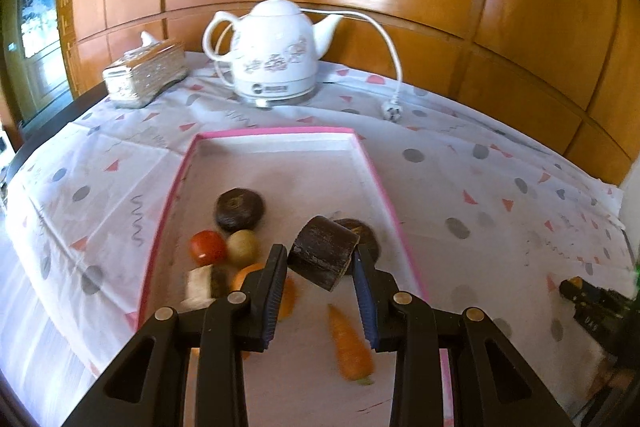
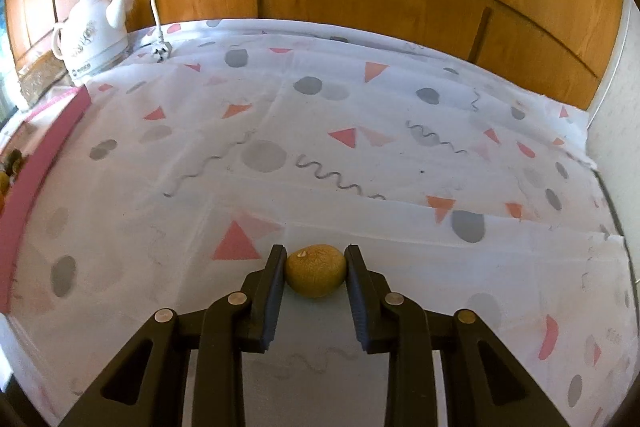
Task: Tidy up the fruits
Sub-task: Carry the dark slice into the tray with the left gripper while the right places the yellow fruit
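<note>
Two hand-held grippers: left (image 1: 320, 259) clamps dark brown chunk (image 1: 324, 253) over pink tray (image 1: 276, 133); right (image 2: 315, 263) clamps yellowish fruit (image 2: 315, 275).

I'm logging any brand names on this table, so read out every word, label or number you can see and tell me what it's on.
Nothing can be read for certain.
White kettle: a round logo and a short dark label on its base, too blurred to read.
Dark object at the table's right edge: pale digit-like marks, too blurred to read.
</note>
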Tool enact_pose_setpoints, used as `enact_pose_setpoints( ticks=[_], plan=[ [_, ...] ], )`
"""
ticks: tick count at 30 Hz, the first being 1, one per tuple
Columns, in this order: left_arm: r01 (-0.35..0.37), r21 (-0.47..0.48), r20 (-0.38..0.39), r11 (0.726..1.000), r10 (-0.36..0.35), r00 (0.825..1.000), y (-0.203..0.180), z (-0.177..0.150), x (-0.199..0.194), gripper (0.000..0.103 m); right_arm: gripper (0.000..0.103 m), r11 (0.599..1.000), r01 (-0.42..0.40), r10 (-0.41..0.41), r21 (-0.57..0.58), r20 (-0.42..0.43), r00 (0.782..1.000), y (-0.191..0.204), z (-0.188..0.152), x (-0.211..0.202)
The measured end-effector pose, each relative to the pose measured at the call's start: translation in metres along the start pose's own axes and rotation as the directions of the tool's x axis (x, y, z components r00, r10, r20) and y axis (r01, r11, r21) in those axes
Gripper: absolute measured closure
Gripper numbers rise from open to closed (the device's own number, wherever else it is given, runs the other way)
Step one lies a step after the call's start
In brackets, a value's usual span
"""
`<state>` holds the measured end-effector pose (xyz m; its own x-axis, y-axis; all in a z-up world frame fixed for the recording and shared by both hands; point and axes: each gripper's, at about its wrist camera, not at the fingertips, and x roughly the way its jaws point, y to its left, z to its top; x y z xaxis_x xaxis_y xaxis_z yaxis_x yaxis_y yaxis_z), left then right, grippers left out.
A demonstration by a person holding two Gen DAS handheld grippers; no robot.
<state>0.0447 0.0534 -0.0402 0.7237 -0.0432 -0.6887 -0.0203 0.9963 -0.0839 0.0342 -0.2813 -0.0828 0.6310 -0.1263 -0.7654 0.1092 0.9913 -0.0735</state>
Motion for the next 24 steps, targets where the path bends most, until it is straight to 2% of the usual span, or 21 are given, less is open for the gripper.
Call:
enact_pose_setpoints(
  ticks=[3,8,11,16,19,21,24],
  plan=[
    [-0.008,-0.020,-0.006,1.000,0.008,1.000,0.009,-0.005,0.000,0.069,0.074,0.999,-0.038,0.038,-0.024,0.012,0.999,0.015,0.009,-0.007],
    [-0.017,-0.029,0.013,0.999,0.017,1.000,0.016,-0.009,-0.005,0.069,0.074,0.980,-0.166,0.170,-0.106,0.033,0.985,0.061,0.032,-0.020],
    [-0.015,-0.043,0.014,0.999,0.016,1.000,0.019,-0.009,-0.006,0.068,0.074,0.952,-0.250,0.261,-0.175,0.046,0.964,0.098,0.048,-0.029],
    [-0.019,-0.058,0.026,0.998,0.021,0.999,0.022,-0.009,-0.009,0.067,0.074,0.894,-0.377,0.399,-0.243,0.045,0.916,0.156,0.076,-0.037],
    [-0.025,-0.072,0.029,0.997,0.027,0.999,0.026,-0.008,-0.011,0.061,0.074,0.864,-0.425,0.449,-0.271,0.031,0.893,0.185,0.086,-0.036],
    [-0.030,-0.081,0.036,0.996,0.033,0.999,0.030,-0.007,-0.013,0.053,0.074,0.843,-0.452,0.478,-0.290,0.021,0.878,0.204,0.093,-0.036],
    [-0.044,-0.090,0.043,0.995,0.048,0.998,0.034,-0.006,-0.014,0.053,0.074,0.821,-0.483,0.509,-0.304,0.007,0.861,0.223,0.099,-0.033]
  ],
)
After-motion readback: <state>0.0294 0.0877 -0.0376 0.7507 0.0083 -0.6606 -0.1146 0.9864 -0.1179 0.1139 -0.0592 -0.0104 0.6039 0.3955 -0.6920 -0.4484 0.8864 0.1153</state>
